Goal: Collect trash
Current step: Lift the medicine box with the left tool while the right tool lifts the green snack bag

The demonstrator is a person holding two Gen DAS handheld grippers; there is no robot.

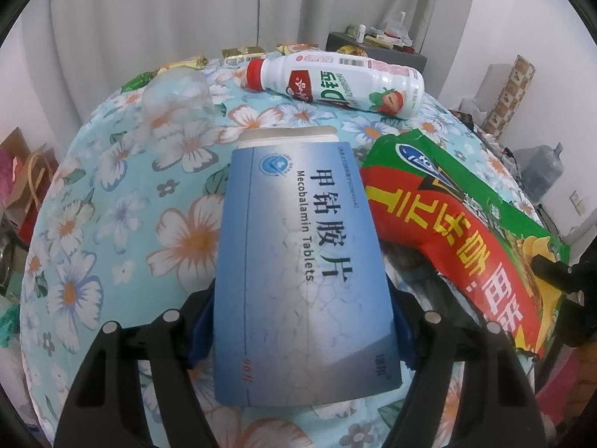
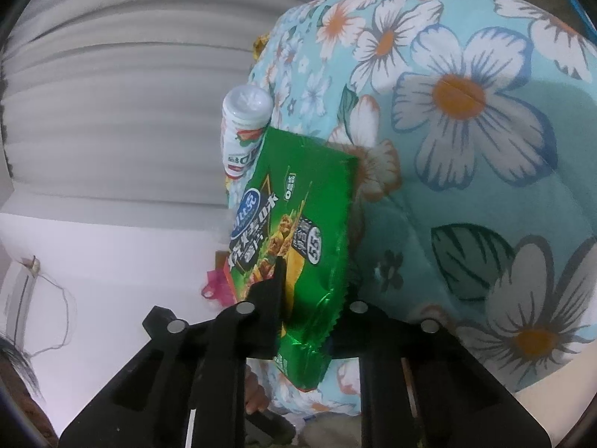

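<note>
Left wrist view: clear cup [image 1: 179, 93] is lying at 11 o'clock, left gripper [image 1: 302, 321] is clamping the blue tablet box [image 1: 298, 261], yogurt bottle [image 1: 335, 84] is sitting at 12 behind it, and right gripper [image 2: 309, 298] is pinching the green snack bag [image 1: 466, 231] at 3.

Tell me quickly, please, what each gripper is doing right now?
Left gripper: closed on the blue tablet box, held by its sides.
Right gripper: closed on the green snack bag, pinching its edge.

Glossy foil snack bag [image 2: 298, 246], cardboard box [image 1: 302, 276]
</note>
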